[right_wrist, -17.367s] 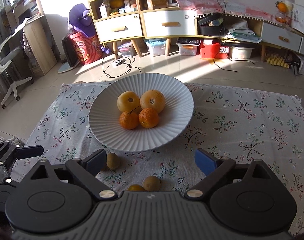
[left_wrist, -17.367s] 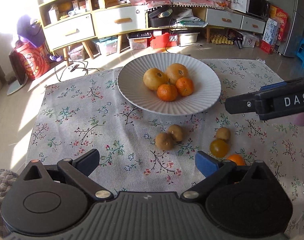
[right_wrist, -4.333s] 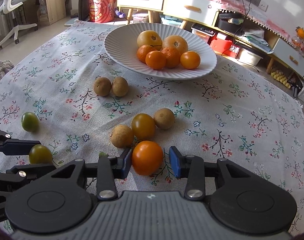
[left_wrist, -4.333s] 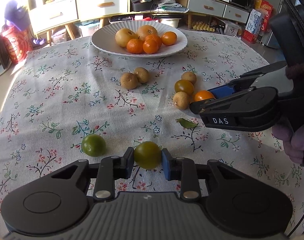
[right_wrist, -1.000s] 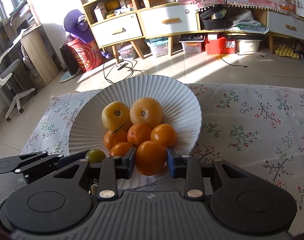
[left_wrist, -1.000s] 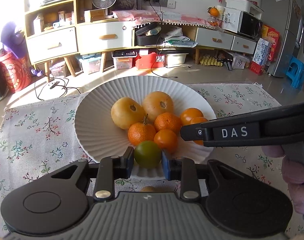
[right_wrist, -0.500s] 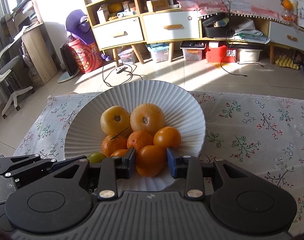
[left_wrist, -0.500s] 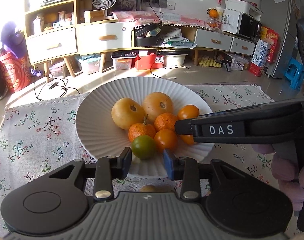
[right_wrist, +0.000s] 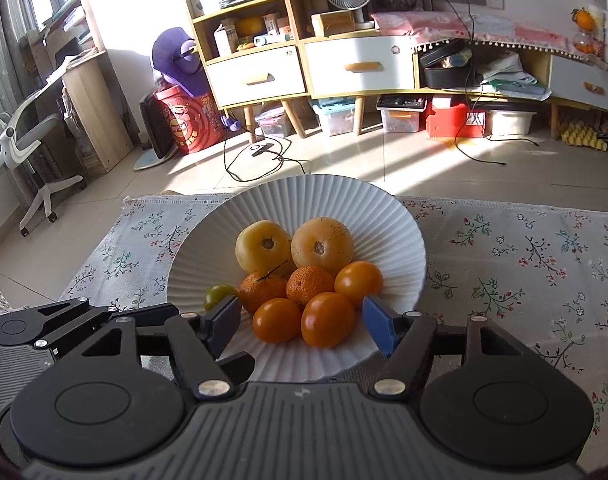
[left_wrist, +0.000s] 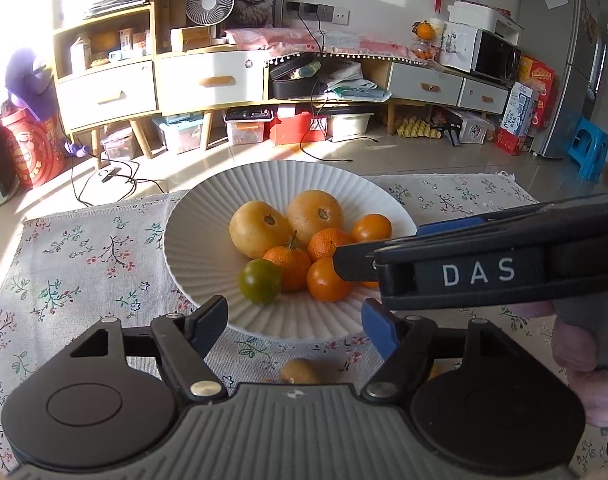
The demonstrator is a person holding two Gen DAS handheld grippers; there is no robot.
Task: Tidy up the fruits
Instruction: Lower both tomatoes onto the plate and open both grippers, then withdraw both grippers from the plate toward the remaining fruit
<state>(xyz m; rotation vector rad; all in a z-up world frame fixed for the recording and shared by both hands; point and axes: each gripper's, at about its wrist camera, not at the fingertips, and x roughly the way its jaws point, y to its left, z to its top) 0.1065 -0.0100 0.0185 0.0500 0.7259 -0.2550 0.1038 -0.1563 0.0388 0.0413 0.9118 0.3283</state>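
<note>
Left gripper (left_wrist: 293,322) sits at the lower centre of the left wrist view, jaws spread wide, holding nothing. The green fruit (left_wrist: 260,281) lies just above and between its fingertips, inside the white ribbed plate (left_wrist: 207,216), on the near-left slope, touching a stemmed mandarin (left_wrist: 287,266). Not touching either finger.

Right gripper (right_wrist: 301,326) at lower centre of the right wrist view, also released, jaws wide apart. The smooth orange fruit (right_wrist: 328,319) rests in the plate (right_wrist: 388,216) between the two blue pads (right_wrist: 378,328), closer to the right one, with a gap on both sides. A second smooth orange one (right_wrist: 277,320) sits beside it on the left, touching it.

Behind them, mid-frame: two mandarins, another smooth orange fruit (right_wrist: 359,283) at right, and two big yellow fruits (right_wrist: 322,246) toward the plate's centre. All piled together.

In the left wrist view the right gripper (left_wrist: 464,276) crosses in from the right edge, over the plate's right rim. A brown fruit (left_wrist: 299,371) lies on the floral tablecloth (left_wrist: 83,264) below the plate, bottom centre, partly hidden by the left gripper's body.
</note>
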